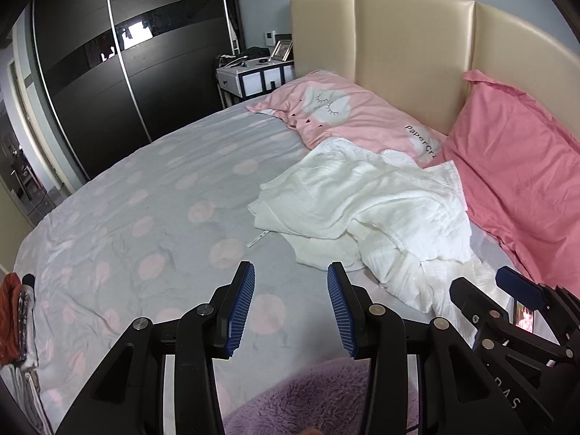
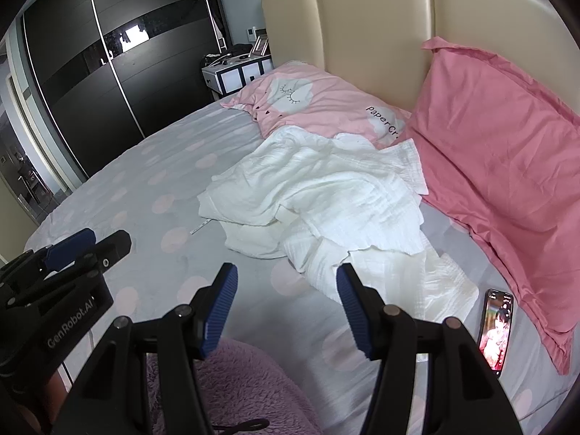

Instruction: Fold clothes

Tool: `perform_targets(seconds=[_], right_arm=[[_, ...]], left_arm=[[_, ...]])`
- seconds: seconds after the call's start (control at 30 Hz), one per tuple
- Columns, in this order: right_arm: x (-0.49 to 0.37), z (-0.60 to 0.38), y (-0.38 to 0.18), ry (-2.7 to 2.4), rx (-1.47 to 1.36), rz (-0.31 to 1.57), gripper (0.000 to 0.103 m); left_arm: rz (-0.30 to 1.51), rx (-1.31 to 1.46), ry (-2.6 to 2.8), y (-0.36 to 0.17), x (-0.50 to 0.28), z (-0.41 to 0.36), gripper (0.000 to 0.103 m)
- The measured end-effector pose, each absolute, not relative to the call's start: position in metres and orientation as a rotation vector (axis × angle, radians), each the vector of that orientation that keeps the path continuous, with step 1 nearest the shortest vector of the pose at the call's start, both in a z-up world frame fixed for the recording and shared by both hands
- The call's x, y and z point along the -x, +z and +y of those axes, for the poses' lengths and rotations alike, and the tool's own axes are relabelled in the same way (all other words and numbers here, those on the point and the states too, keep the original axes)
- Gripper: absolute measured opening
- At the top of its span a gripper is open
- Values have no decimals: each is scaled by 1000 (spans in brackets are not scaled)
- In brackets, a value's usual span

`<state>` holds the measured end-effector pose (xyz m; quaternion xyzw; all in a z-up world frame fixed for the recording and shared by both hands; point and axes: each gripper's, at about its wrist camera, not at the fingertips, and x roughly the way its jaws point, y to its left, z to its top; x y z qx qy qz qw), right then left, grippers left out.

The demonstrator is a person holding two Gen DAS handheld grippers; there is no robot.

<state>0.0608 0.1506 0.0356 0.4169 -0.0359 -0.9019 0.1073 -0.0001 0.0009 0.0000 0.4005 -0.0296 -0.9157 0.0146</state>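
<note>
Bed with grey, pink-dotted sheet point(image 1: 145, 195). A crumpled white crinkle-cotton garment point(image 1: 366, 210) lies at far right, its far edge resting on a pale pink printed pillow point(image 1: 348, 108), beside a plain deep-pink pillow point(image 1: 514, 166). A stack of folded clothes point(image 1: 16, 326) is cut off at the left edge. A lit smartphone point(image 2: 496, 328) lies on the sheet, near right. Left claw point(image 1: 291, 308) and right claw point(image 2: 286, 310): both released, jaws wide apart, empty, above the sheet, near the garment without touching it.
</note>
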Motion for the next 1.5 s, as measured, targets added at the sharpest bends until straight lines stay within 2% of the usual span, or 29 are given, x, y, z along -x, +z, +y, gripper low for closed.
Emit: perform_targets(seconds=[0.27, 0.47, 1.5], right_arm=[[-58, 150, 39, -2648, -1242, -112, 56], [-58, 150, 40, -2649, -1231, -110, 56], [-60, 146, 29, -2619, -1240, -111, 55]], left_arm=[[-147, -1274, -2849, -1, 1, 18, 44], [-92, -1242, -2869, 1, 0, 4, 44], [-123, -1220, -2871, -3, -2, 9, 44]])
